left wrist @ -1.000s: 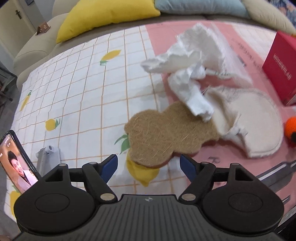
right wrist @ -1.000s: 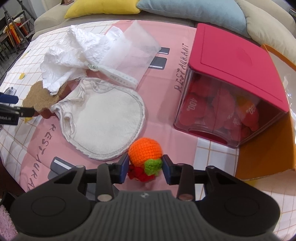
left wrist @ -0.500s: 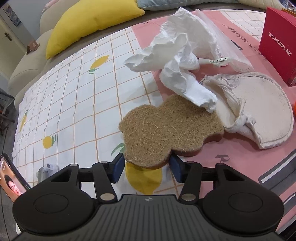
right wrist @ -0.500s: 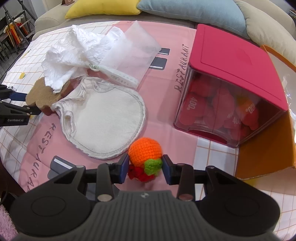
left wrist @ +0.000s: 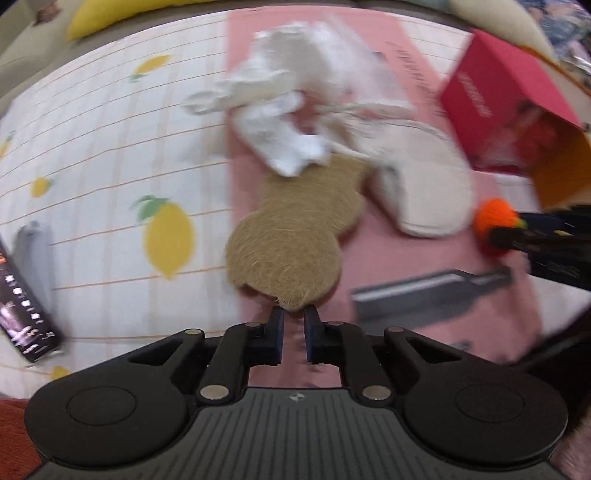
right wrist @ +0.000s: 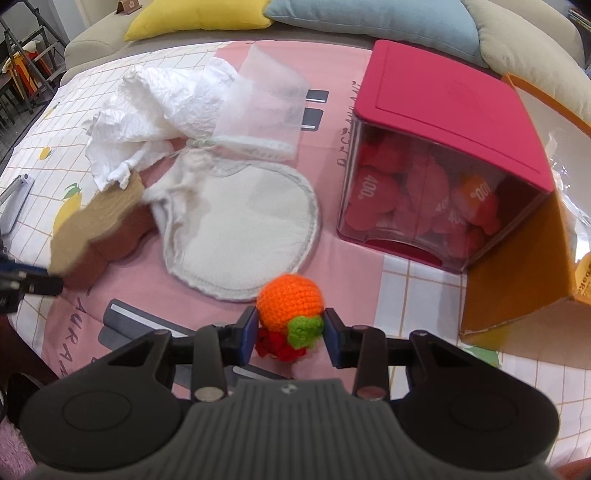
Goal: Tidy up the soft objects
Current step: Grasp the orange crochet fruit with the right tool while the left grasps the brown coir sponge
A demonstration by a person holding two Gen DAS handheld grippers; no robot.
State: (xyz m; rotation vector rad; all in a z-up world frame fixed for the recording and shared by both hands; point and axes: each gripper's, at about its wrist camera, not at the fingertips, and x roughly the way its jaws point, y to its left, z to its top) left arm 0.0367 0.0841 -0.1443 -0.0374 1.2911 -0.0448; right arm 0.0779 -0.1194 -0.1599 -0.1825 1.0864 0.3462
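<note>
My left gripper (left wrist: pixel 294 314) is shut on the near edge of a brown fibre pad (left wrist: pixel 291 236) and holds it lifted off the cloth; the pad also shows in the right wrist view (right wrist: pixel 96 218). My right gripper (right wrist: pixel 290 326) is shut on an orange crocheted toy (right wrist: pixel 290 302) with a green and red base, also seen in the left wrist view (left wrist: pixel 495 216). A crumpled white cloth (right wrist: pixel 155 110), a sheer mesh bag (right wrist: pixel 266 99) and a round cream pad (right wrist: pixel 240 229) lie on the pink mat (right wrist: pixel 351 266).
A clear box with a red lid (right wrist: pixel 439 155) holds red soft pieces. An orange cardboard box (right wrist: pixel 517 258) stands at the right. A phone (left wrist: pixel 22 317) stands at the left. Cushions line the sofa (right wrist: pixel 369 22) behind.
My left gripper closed on the brown pad's edge and lifted it, swinging right. The right gripper stayed shut on the orange toy.
</note>
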